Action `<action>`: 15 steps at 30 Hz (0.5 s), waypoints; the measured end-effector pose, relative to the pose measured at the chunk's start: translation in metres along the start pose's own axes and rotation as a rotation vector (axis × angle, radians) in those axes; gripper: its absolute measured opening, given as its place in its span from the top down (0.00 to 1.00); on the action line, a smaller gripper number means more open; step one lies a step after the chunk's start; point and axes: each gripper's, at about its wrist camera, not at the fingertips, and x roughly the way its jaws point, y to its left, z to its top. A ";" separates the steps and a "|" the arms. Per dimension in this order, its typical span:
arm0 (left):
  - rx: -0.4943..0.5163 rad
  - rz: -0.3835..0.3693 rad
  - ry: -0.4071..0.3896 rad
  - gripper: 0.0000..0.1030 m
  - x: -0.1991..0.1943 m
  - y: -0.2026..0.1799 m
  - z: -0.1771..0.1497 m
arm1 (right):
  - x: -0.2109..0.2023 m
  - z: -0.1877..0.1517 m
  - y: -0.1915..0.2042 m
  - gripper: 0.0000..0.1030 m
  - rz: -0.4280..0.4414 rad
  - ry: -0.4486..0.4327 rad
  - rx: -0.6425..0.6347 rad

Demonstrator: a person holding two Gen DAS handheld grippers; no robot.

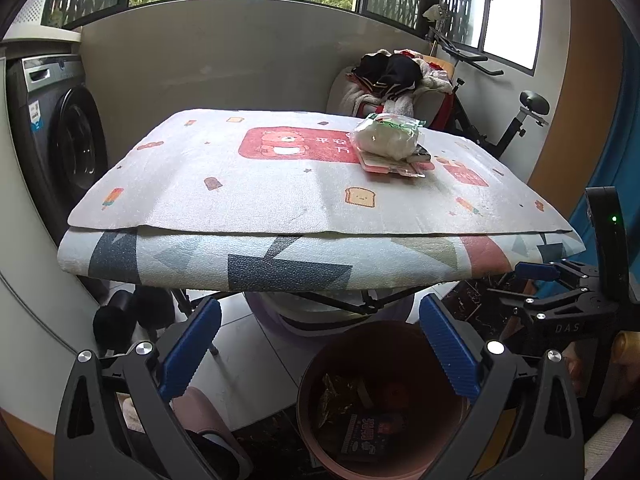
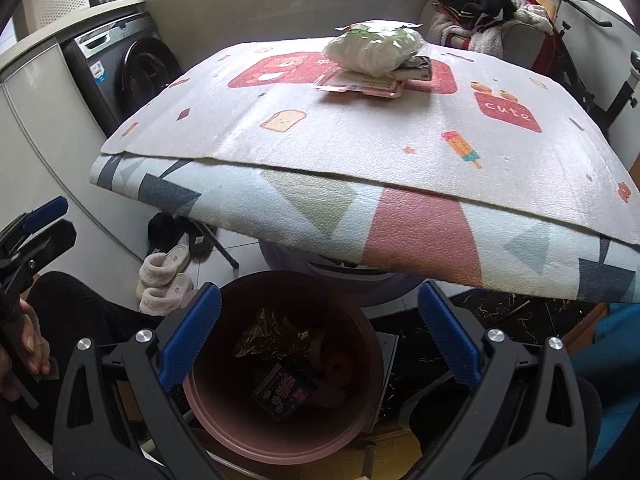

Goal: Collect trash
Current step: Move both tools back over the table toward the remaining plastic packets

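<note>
Both tongs gape empty above the pink bin (image 2: 280, 440): right tongs (image 2: 320, 344) over its mouth, left tongs (image 1: 320, 348) just beside. Bin holds a gold wrapper (image 2: 272, 340) and a dark packet (image 2: 286, 394). Likely between drops. Next: reach up and out to the wrapper pile (image 2: 374, 56) on the far surface (image 2: 360, 152).

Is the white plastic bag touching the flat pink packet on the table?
Touching. The right wrist view shows the white plastic bag resting directly on the flat pink packet.
</note>
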 end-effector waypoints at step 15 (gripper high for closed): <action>0.118 0.042 -0.022 0.06 0.034 -0.022 0.078 | -0.012 0.072 -0.043 0.05 -0.035 -0.146 0.002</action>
